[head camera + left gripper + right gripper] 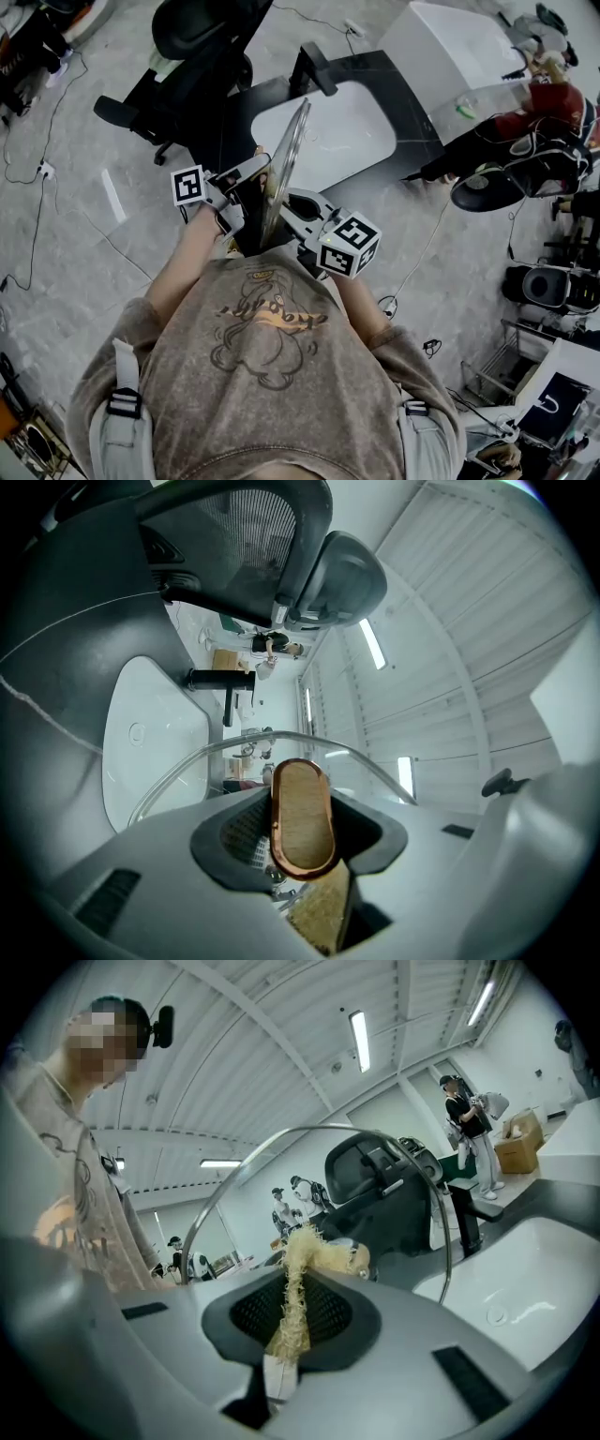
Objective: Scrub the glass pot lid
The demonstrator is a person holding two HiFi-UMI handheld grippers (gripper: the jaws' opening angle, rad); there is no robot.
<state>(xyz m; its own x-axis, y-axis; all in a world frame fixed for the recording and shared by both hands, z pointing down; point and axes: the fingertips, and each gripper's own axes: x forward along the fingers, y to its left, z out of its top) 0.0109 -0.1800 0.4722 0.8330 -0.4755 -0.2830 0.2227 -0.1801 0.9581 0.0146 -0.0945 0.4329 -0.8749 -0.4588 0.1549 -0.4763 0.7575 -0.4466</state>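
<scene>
Two grippers work on one lid. The left gripper (300, 841) is clamped on the oval, copper-rimmed wooden knob (302, 816), its jaws pressing either side of it. This holds the glass pot lid (286, 164) on edge, roughly upright, between the two grippers and in front of the person's chest. The right gripper (292, 1326) pinches a pale, fibrous scrubber (298, 1269), whose frayed end reaches up toward the glass. From these views I cannot tell whether it actually touches.

The lid looks stiff and fairly heavy for its thickness. It is fragile if knocked and probably slick when wet, and its thin rim gives the jaws little to bite on. The knob is therefore the sensible place to hold it, being solid, raised and grippy. Because it is a single central hold, scrubbing pressure near the rim could twist the lid in the jaws, so strokes are better kept light and close to the centre. The white sink (333, 131) lies just beyond and below the lid.
</scene>
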